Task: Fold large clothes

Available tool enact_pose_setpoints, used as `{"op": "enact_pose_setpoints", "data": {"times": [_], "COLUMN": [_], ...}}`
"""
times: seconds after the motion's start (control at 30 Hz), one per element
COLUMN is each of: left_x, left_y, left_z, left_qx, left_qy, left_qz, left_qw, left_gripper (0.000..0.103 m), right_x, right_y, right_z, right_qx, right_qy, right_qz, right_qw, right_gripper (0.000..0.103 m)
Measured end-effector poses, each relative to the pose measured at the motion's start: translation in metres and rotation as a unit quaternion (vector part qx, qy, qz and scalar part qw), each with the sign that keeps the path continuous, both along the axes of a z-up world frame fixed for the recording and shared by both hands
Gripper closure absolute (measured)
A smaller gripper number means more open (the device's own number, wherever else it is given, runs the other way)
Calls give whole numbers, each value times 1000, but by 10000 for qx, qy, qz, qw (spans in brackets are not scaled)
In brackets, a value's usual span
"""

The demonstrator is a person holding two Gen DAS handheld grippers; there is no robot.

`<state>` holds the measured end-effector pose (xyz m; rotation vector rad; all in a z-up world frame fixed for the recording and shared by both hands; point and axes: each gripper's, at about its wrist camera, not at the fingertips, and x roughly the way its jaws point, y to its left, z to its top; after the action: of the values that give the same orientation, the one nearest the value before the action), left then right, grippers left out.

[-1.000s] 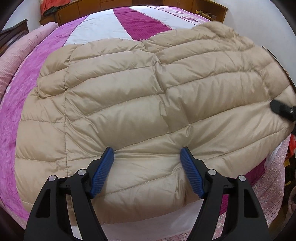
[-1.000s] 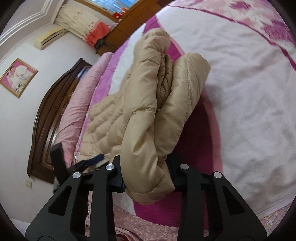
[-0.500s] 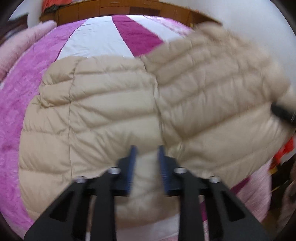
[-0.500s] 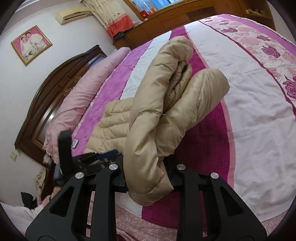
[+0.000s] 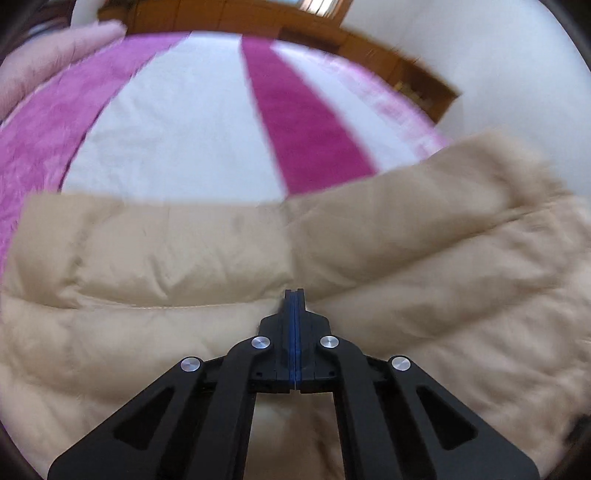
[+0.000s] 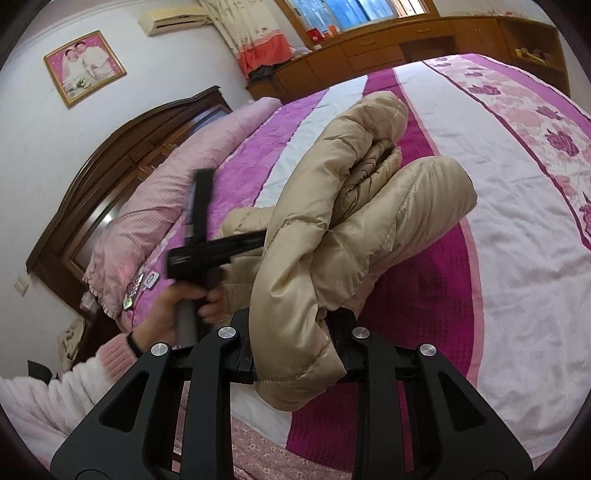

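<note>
Puffy beige jacket point(image 5: 184, 332) is spread across the lower frame on the striped bed point(image 5: 166, 129). Nothing is seen between the shut left gripper point(image 5: 294, 295). Its bunched end point(image 6: 332, 240) is squeezed by the right gripper point(image 6: 295, 354).

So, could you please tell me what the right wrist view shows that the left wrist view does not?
Only the right wrist view shows the headboard, framed photo, window, the person's hand, and the right claw clamping a bunched fold. Only the left wrist view shows the left claw's pads pressed together. Both show the beige jacket and striped bedspread.
</note>
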<state>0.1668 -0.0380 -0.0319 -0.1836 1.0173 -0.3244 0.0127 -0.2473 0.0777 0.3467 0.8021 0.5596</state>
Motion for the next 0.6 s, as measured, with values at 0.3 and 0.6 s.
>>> {"op": "enact_pose_setpoints", "data": {"times": [0.3, 0.6], "left_x": [-14, -110], "left_y": [-4, 19], "left_z": [-10, -15], "left_qx": [316, -736], "left_qy": [126, 516], "left_qz": [-65, -477], "left_qw": [9994, 9948], "left_gripper": [103, 103], "right_x": [8, 11], "right_y": [19, 23], "right_z": [3, 3], "right_qx": [-89, -138], "right_qy": [-98, -79], "right_qz": [116, 187], "right_qw": [9998, 9997], "right_gripper": [77, 77]}}
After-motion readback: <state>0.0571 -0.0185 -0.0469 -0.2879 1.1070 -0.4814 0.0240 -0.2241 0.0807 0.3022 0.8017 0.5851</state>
